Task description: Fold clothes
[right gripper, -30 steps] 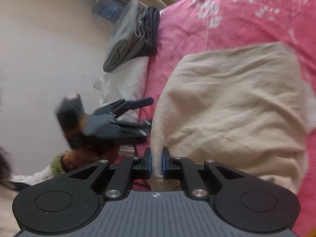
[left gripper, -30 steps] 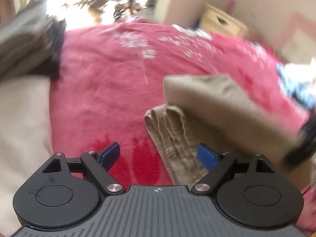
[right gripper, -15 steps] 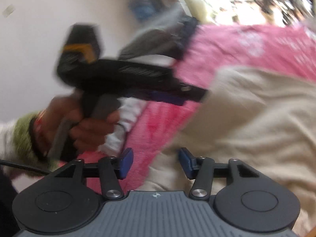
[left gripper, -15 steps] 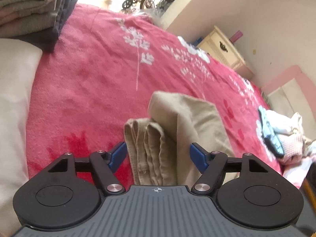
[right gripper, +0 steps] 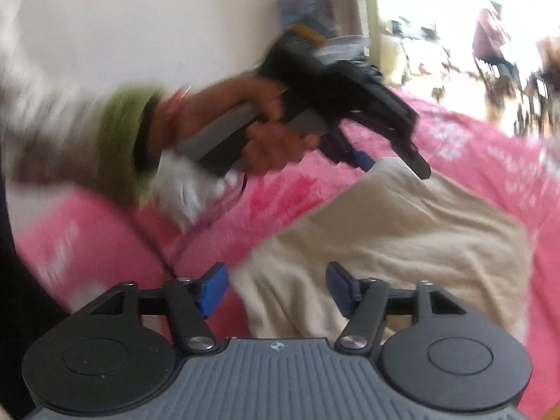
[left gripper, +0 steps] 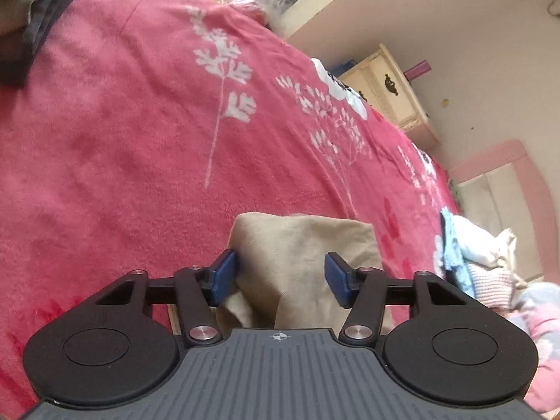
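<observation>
A pink fleece bed cover printed with white sprigs fills most of the left wrist view. At its upper left edge sits a stack of folded grey and dark clothes; on the right, a cream cabinet with dark handles stands against a pale wall, and a heap of unfolded laundry in blue, white and stripes lies at the right edge of the bed. The folded beige garment, soft matte cloth with shallow creases, lies low in the centre of the frame. The left gripper has it between its blue pads; the jaws are closing, the left pad just at the cloth's edge and the right pad apart from it. In the blurred right wrist view the same beige garment spreads across the lower right over the pink cover. The right gripper hangs over its near edge with jaws opening, neither pad pressing the cloth. Above, a hand in a green-cuffed sleeve holds the black left gripper, whose tip reaches the garment's far corner.
</observation>
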`<state>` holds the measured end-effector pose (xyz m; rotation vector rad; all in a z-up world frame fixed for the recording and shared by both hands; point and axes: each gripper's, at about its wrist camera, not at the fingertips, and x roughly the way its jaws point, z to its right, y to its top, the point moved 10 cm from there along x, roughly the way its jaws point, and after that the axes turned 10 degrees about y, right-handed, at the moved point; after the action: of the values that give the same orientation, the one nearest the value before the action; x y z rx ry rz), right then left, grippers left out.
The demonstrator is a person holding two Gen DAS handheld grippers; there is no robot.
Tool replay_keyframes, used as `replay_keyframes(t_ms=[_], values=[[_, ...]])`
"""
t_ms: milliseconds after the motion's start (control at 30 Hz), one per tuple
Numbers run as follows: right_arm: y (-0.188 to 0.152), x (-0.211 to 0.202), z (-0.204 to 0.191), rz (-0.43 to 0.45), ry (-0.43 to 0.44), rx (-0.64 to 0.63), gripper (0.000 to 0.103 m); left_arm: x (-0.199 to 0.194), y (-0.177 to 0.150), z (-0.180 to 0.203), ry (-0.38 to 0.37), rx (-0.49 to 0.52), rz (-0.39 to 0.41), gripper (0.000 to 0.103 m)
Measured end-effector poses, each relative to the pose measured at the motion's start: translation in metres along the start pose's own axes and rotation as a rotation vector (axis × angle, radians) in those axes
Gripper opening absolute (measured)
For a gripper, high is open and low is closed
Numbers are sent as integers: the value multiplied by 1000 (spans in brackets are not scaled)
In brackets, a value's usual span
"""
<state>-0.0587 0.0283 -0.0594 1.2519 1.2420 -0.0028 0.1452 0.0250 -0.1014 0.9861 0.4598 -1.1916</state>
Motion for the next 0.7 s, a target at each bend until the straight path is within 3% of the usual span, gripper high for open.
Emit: replay_keyframes(t_ms=[233, 267, 300, 333, 400, 567, 700], values=[[-18, 33, -15, -100, -137, -254, 63, -6, -4, -4, 37, 21, 27, 23], [-21, 36, -12, -118, -175, -285, 56, -7, -3, -3, 42, 25, 32, 16], [-22, 39, -10, -130, -206, -307, 32, -7, -3, 0, 48, 36, 42, 14], [-20, 37, -8, -120, -211, -300, 20, -9, -2, 3, 53, 54, 54, 10], [-16, 33, -6, -101, -221, -289, 11, -15, 0, 12, 54, 86, 78, 8], [-1, 12, -14, -55, -231, -290, 10, -42, 15, 27, 8, 101, 150, 7], [6, 20, -17, -34, -207, -270, 10, -39, 11, 15, 59, 134, 153, 7]])
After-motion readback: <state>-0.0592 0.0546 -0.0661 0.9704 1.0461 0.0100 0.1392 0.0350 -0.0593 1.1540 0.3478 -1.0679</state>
